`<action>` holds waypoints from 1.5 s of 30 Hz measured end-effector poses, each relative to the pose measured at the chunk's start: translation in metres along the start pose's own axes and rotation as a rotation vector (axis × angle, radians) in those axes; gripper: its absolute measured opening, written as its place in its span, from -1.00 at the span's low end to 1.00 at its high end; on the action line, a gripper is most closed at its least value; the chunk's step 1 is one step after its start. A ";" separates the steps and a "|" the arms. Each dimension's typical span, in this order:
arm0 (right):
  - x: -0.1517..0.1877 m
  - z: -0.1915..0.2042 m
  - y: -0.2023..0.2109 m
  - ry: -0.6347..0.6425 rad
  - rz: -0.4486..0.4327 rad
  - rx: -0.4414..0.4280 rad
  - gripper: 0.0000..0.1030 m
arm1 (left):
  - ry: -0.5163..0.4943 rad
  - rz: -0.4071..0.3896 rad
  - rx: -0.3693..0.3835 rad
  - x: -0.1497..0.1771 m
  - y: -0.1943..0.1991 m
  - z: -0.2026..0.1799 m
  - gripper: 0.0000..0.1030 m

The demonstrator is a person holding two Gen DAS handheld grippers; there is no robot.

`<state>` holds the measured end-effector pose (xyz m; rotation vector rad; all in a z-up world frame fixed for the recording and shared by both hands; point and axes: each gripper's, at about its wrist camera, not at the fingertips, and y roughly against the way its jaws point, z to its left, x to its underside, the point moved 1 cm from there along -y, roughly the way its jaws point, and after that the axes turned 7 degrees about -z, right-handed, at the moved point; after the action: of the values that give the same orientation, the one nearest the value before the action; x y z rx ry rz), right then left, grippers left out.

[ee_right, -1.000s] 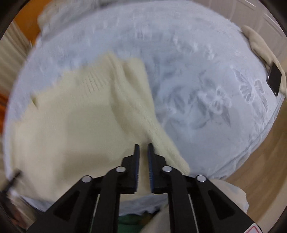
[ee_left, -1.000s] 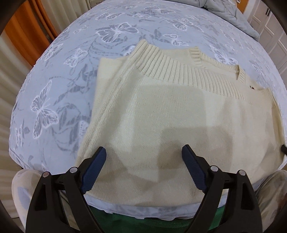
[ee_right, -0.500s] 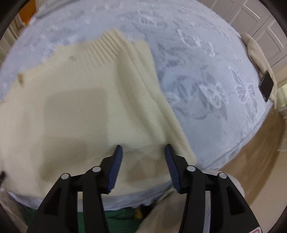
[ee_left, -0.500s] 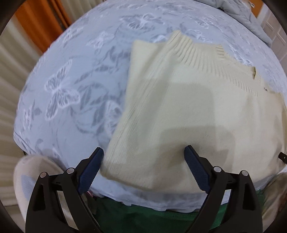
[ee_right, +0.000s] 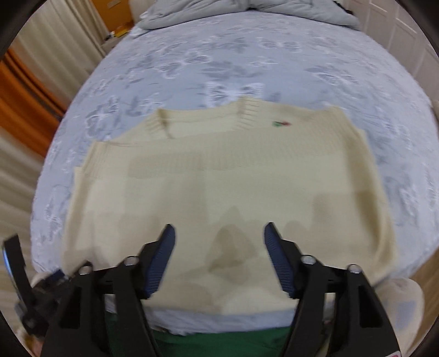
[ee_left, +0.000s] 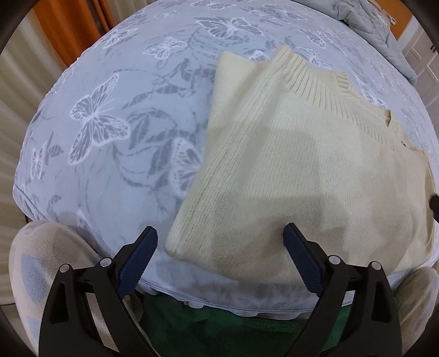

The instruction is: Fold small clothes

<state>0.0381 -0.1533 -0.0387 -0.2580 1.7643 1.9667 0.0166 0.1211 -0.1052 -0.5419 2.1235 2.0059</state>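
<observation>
A cream knitted sweater (ee_left: 296, 170) lies flat on the bed with its sleeves folded in and its ribbed collar at the far side. It also shows in the right wrist view (ee_right: 219, 175), with a small red and green mark near the collar. My left gripper (ee_left: 219, 247) is open and empty, just above the sweater's near left corner. My right gripper (ee_right: 219, 241) is open and empty, above the middle of the sweater's near edge. The left gripper's body (ee_right: 16, 274) shows at the lower left of the right wrist view.
The bed has a pale blue butterfly-print cover (ee_left: 109, 123). A grey duvet (ee_right: 247, 11) is bunched at the far end. Orange and cream curtains (ee_left: 63, 30) hang on the left. A green cloth (ee_left: 219, 329) and my slippered feet (ee_left: 41, 261) are below the bed edge.
My right gripper opened, letting go of the sweater's right edge, and swung left over the sweater's middle. My left gripper shifted left toward the sweater's left corner, staying open.
</observation>
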 end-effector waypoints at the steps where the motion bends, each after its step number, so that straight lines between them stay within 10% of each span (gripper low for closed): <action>1: -0.002 0.005 -0.004 0.008 0.003 -0.006 -0.02 | 0.004 0.001 0.008 0.001 0.000 0.001 0.77; 5: -0.013 0.023 -0.028 0.019 0.030 -0.021 -0.31 | 0.046 0.008 0.073 0.006 -0.003 0.009 0.81; 13: -0.019 0.033 -0.071 0.061 0.089 0.055 -0.30 | 0.230 0.009 0.233 0.007 -0.017 0.036 0.83; 25: -0.020 0.038 -0.091 0.162 0.093 0.092 -0.04 | 0.253 -0.042 0.258 -0.014 -0.022 0.035 0.88; 31: -0.017 0.035 -0.089 0.157 0.073 0.069 -0.04 | 0.209 -0.016 0.297 -0.040 -0.014 0.009 -0.42; 45: 0.006 -0.056 0.004 -0.026 -0.057 -0.060 -0.05 | -0.059 -0.167 0.330 -0.074 0.086 -0.111 -0.50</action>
<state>0.0215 -0.2069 -0.0458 -0.2977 1.6653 1.9763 0.0661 0.0243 0.0107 -0.5732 2.2266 1.5237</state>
